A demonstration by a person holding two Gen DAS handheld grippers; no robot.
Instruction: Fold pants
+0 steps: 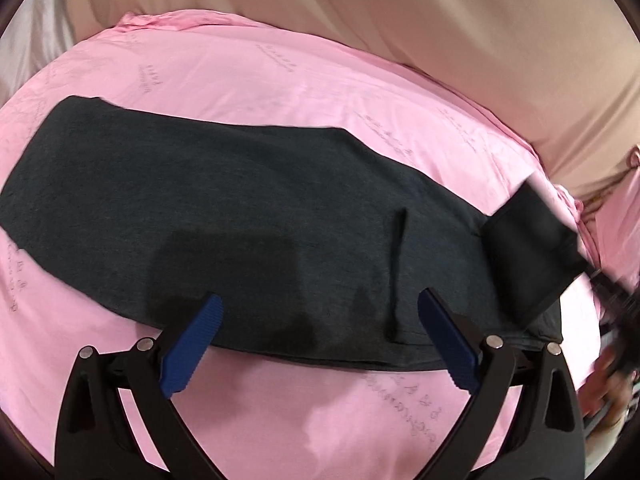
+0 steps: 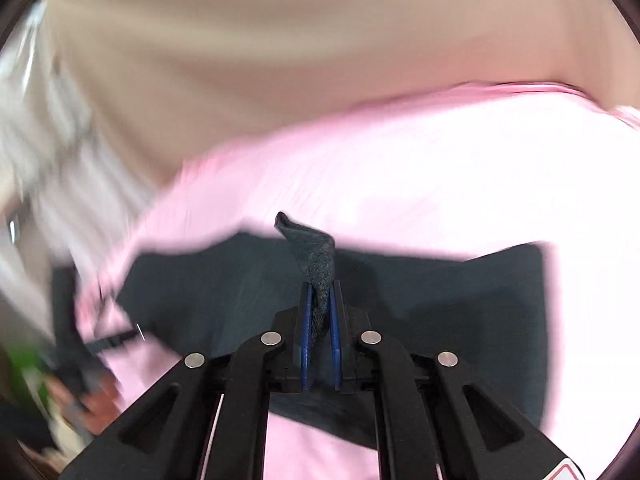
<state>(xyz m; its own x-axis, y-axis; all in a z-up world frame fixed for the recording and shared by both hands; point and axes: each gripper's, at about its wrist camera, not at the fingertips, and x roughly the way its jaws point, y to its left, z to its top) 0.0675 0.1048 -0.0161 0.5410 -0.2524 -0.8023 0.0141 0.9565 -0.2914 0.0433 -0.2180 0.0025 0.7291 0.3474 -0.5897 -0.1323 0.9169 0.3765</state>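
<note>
Right gripper (image 2: 320, 300), pressed together, pinches a pants (image 1: 248, 216) corner at 3 o'clock (view blurred). Left gripper (image 1: 318, 316), spread, hovers over the near edge on the pink sheet (image 1: 248, 80). Carry the corner low toward 9 o'clock, aligning edges.

R gripper (image 2: 320, 312) w/ pants (image 2: 224, 280) (pinched)
</note>
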